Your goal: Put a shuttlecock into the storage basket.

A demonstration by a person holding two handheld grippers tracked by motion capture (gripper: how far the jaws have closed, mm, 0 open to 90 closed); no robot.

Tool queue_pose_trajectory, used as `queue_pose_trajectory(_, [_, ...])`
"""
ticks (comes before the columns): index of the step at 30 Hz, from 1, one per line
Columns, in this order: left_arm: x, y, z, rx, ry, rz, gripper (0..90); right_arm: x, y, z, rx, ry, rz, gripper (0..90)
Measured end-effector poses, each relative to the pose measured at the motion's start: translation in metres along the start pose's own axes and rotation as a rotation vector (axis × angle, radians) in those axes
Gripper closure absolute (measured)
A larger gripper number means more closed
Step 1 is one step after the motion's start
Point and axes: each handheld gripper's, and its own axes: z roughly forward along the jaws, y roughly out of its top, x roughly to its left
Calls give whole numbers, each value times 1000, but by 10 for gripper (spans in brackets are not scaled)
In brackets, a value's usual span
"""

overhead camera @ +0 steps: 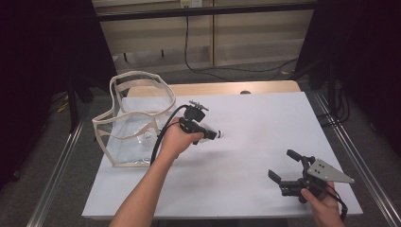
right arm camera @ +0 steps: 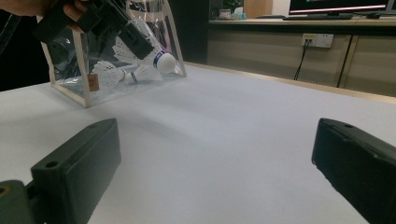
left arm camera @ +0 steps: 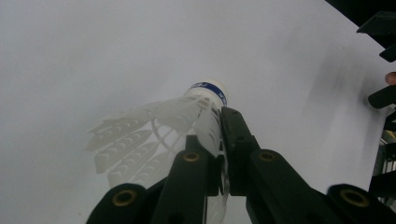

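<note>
A white feathered shuttlecock with a blue band on its cork is pinched by its skirt in my left gripper, which is shut on it. In the high view that gripper hangs just right of a clear plastic bag with cream trim, the shuttlecock pointing cork-first to the right. In the right gripper view, two more shuttlecocks lie inside the bag. My right gripper rests low at the table's front right. Its jaws stand wide open with nothing between them.
A white sheet covers the tabletop, with a wooden strip along its far edge. Metal rails run along both sides. Cables lie on the floor behind the table. The bag's mouth stands open at the left.
</note>
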Motion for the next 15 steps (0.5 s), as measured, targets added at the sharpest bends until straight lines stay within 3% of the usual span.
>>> queue_pose_trajectory(12, [-4,7,-11,12,2,4,879,0,0,0,1,-1,-2,8])
queue_pose_trajectory(14, [-6,8,-12,-3,-1,-19,879,0,0,0,0,-1,-3,8])
queue_pose_trajectory(15, [-5,9,-14,16,-1,5,879,0,0,0,-1,-1,-1,8])
